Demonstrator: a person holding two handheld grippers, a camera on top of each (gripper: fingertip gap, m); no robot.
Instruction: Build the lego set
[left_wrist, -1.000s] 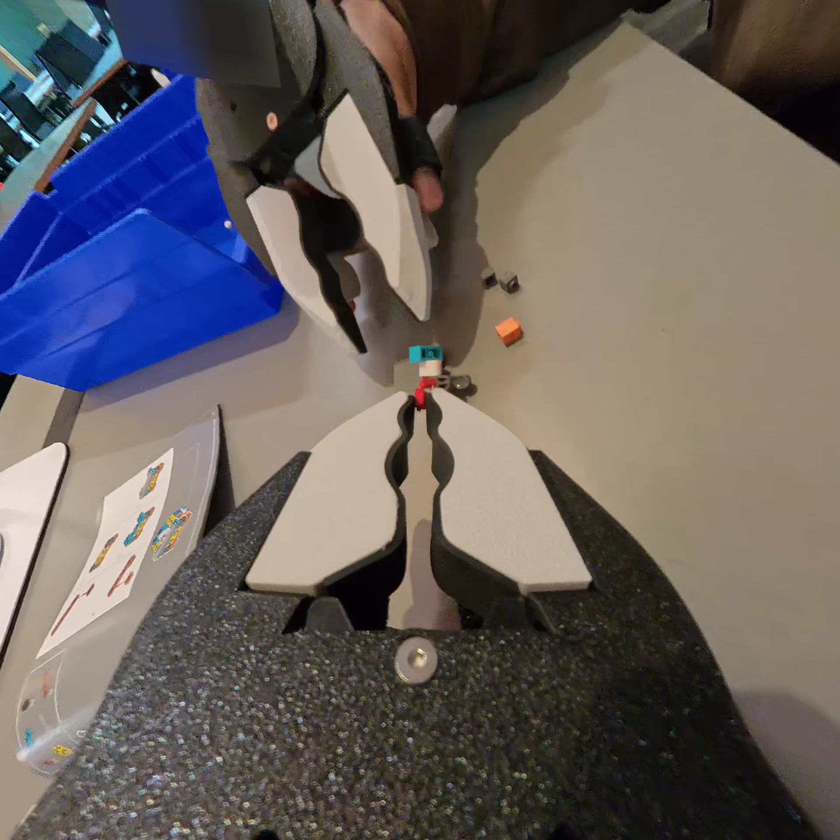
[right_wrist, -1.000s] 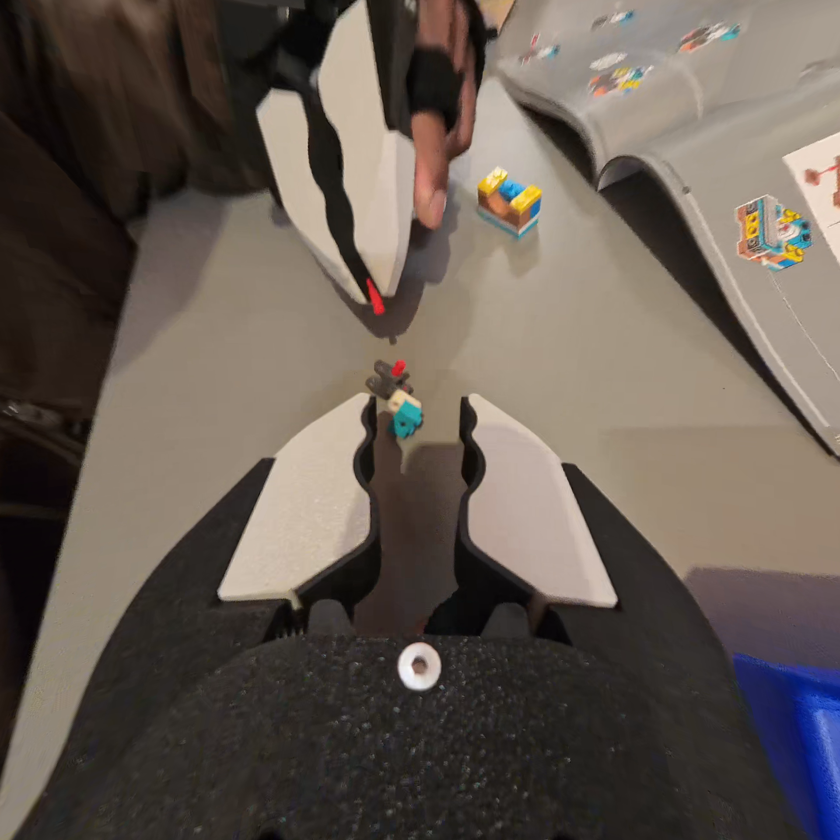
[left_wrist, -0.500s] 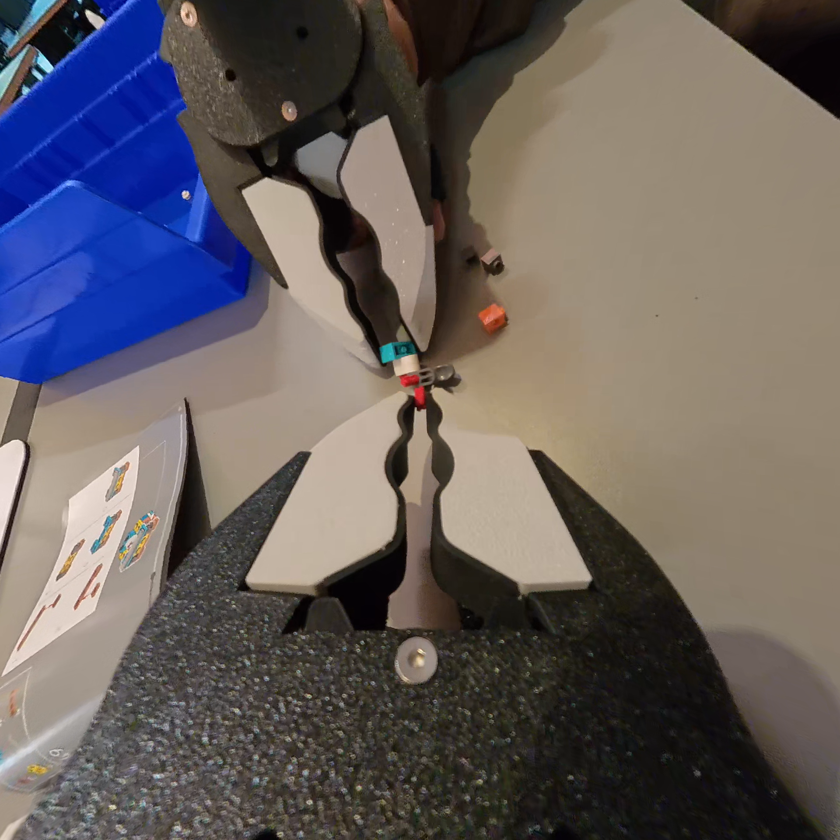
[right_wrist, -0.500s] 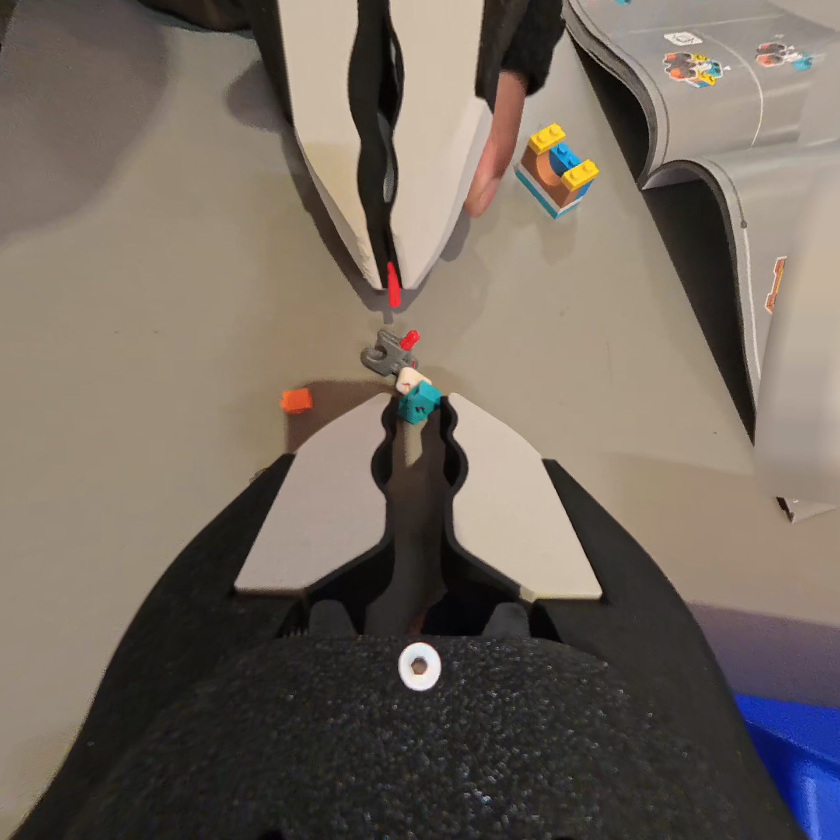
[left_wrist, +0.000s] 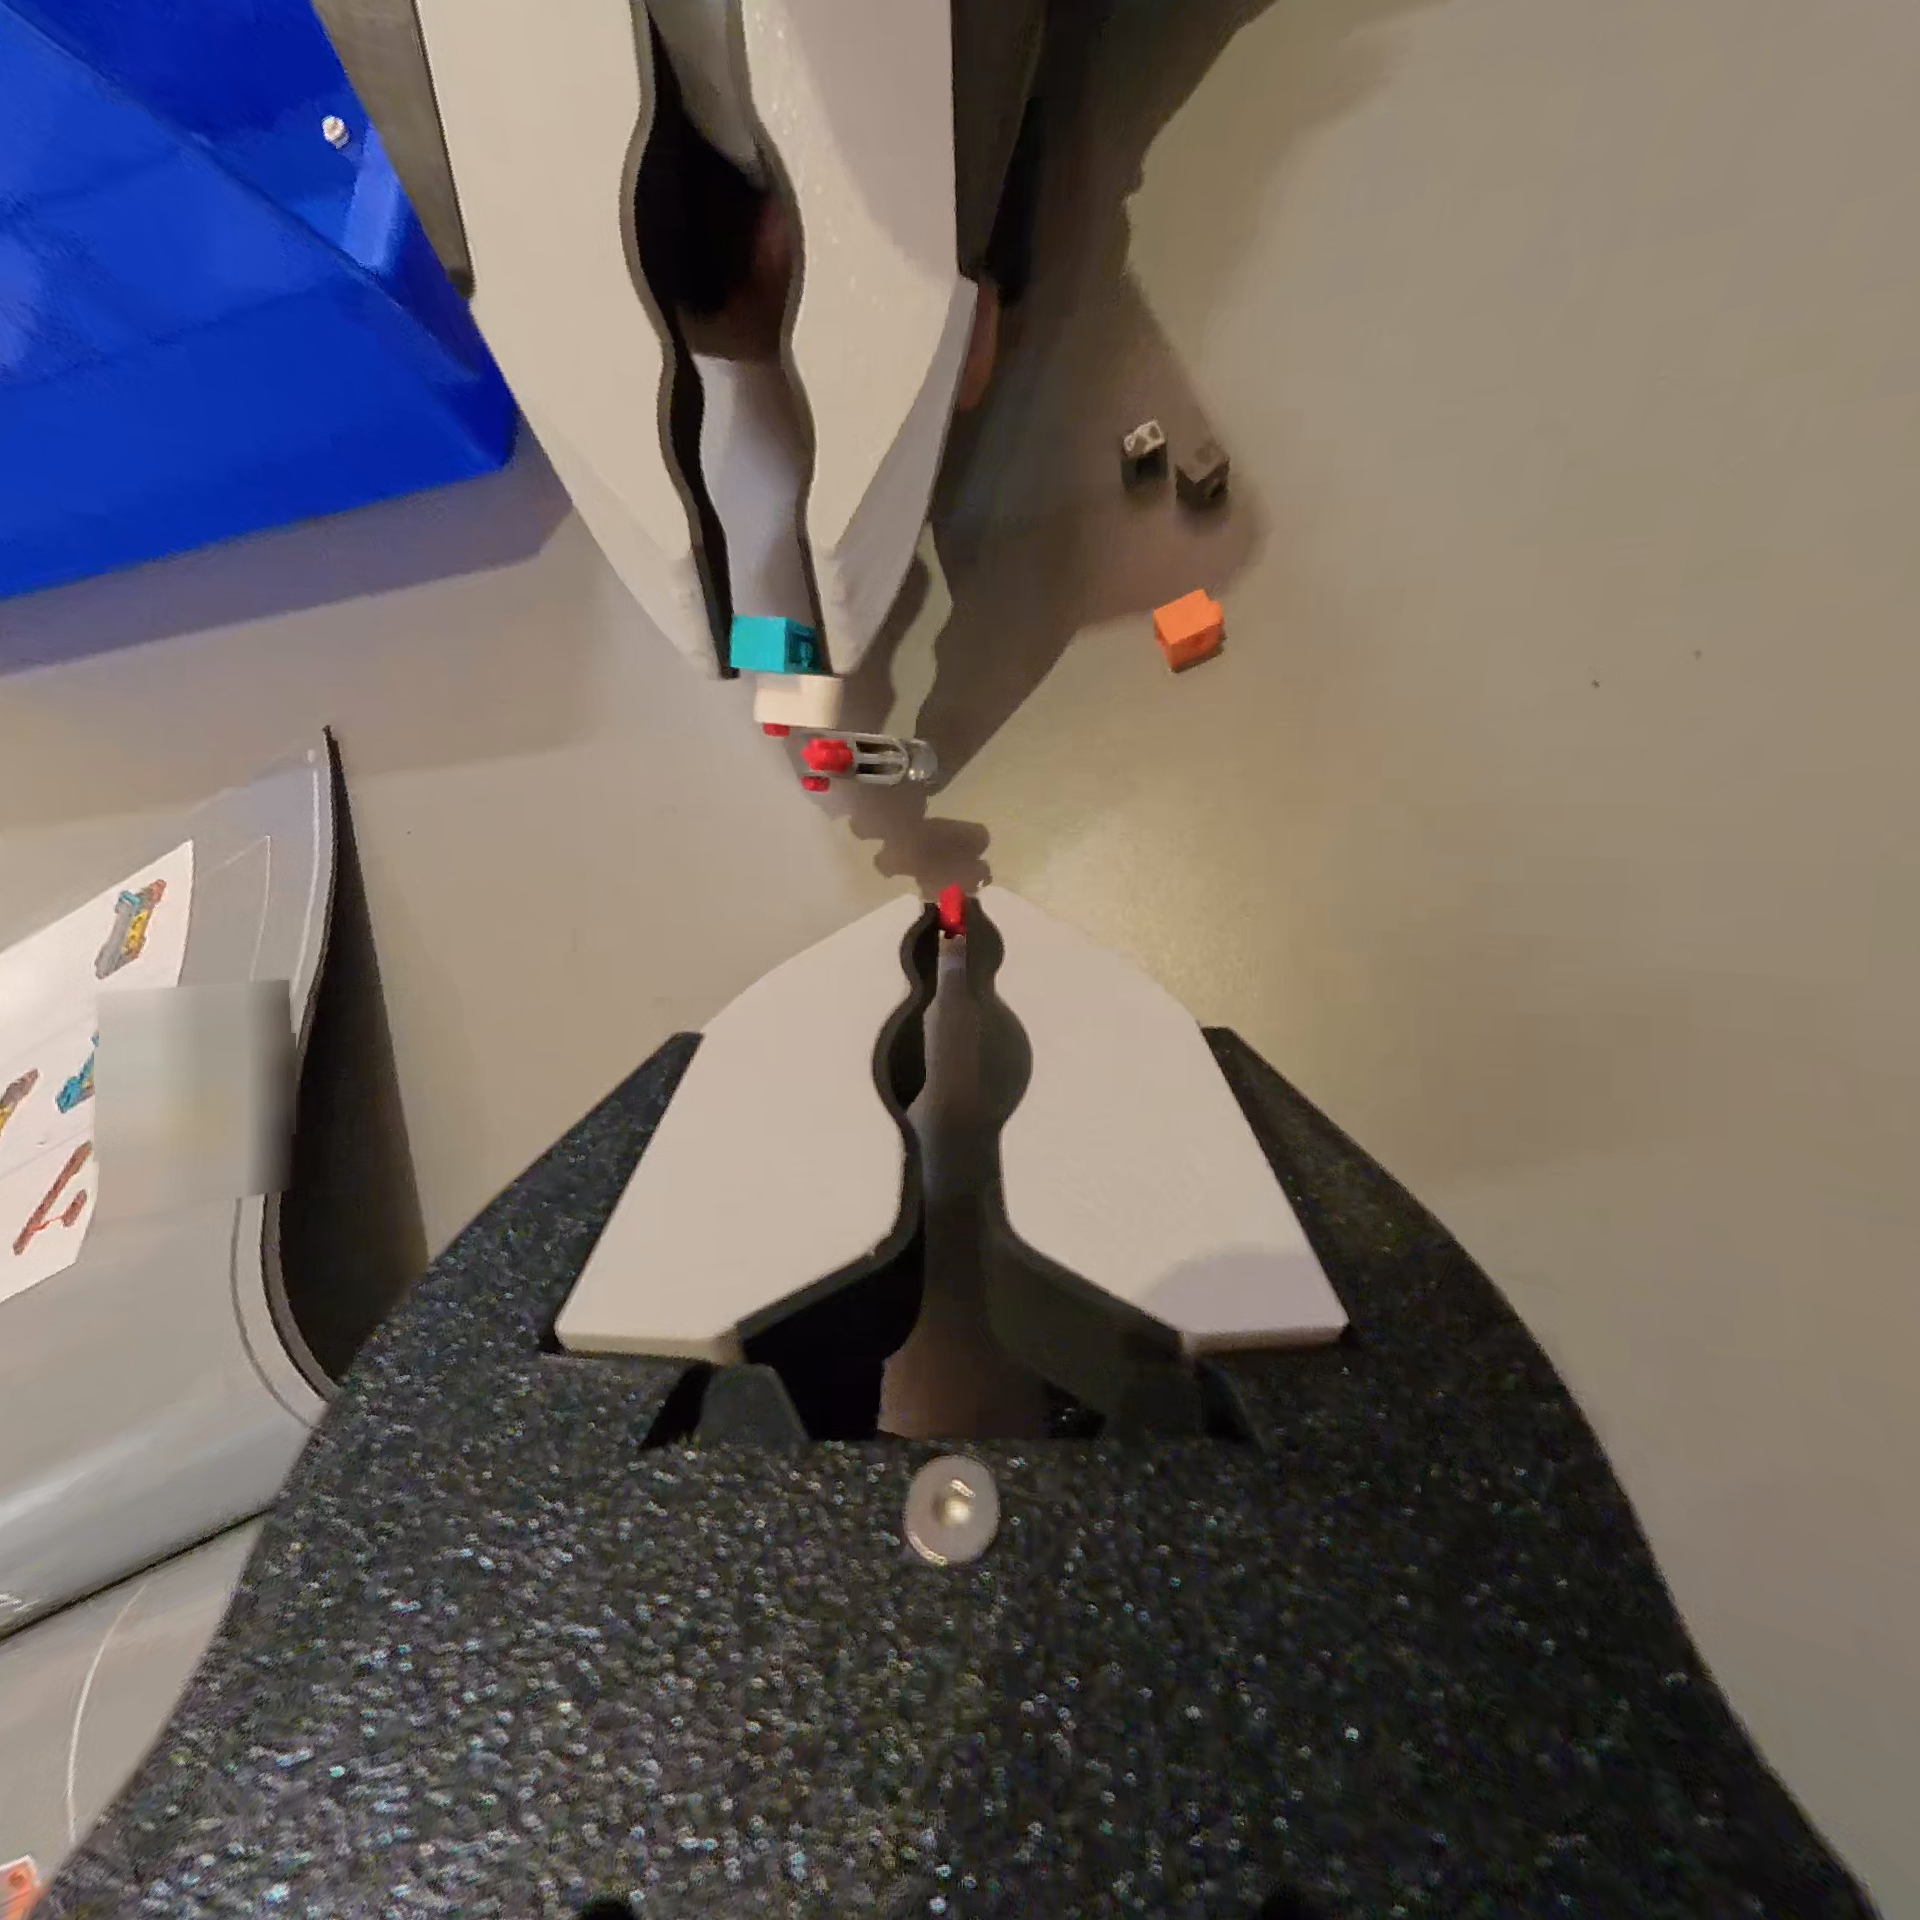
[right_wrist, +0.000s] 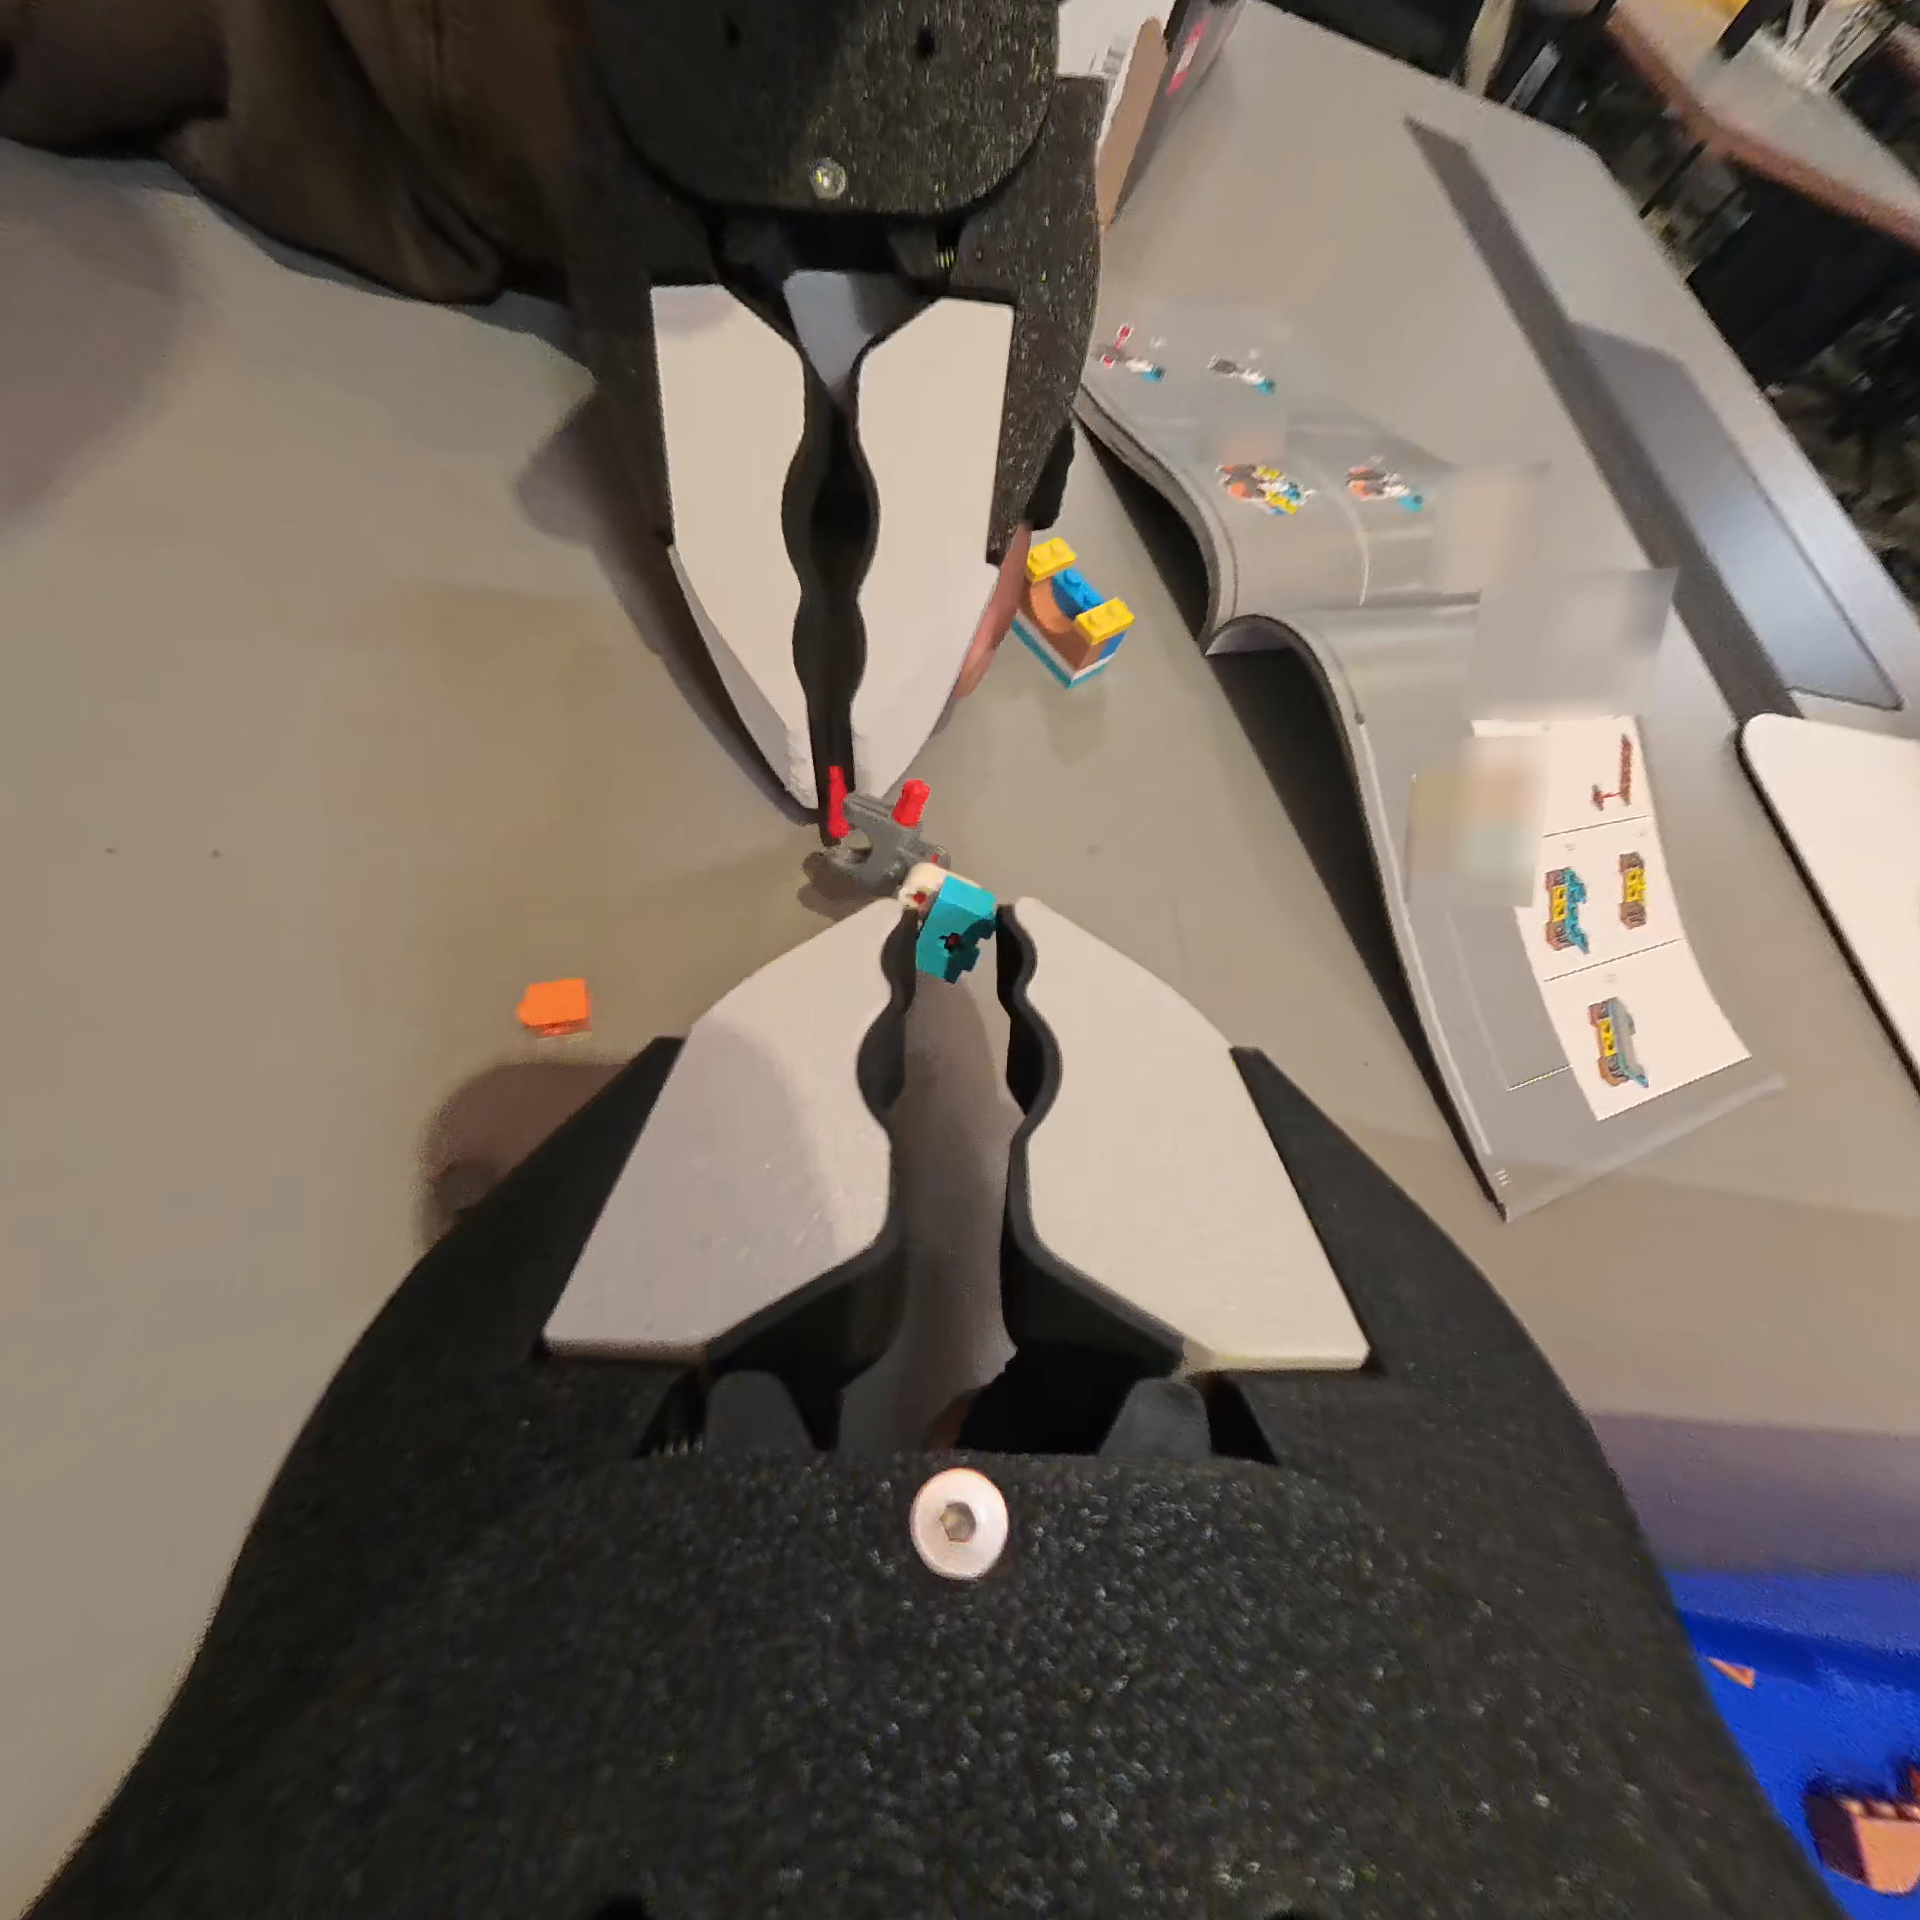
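A small assembly has a teal brick (right_wrist: 951, 935), a white piece (left_wrist: 798, 701) and a grey piece (right_wrist: 881, 836) with red pegs (right_wrist: 912, 798). My right gripper (right_wrist: 951, 920) is shut on the teal brick and holds the assembly just above the grey table (right_wrist: 312, 727). It shows from the front in the left wrist view (left_wrist: 774, 655). My left gripper (left_wrist: 951, 914) is shut on a thin red peg (left_wrist: 951, 906). In the right wrist view, the left gripper (right_wrist: 831, 805) holds the peg (right_wrist: 834, 800) right beside the grey piece's end. I cannot tell whether they touch.
An orange brick (left_wrist: 1190, 629) and two dark grey pieces (left_wrist: 1174, 468) lie on the table. A yellow, blue and brown sub-build (right_wrist: 1075, 613) stands behind the left gripper. An open instruction booklet (right_wrist: 1455, 727) lies to the right, and a blue bin (left_wrist: 208, 312) stands beside it.
My right gripper has moved in, shut on the teal brick and raised the assembly off the table. My left gripper still holds the red peg, now close to the grey piece.
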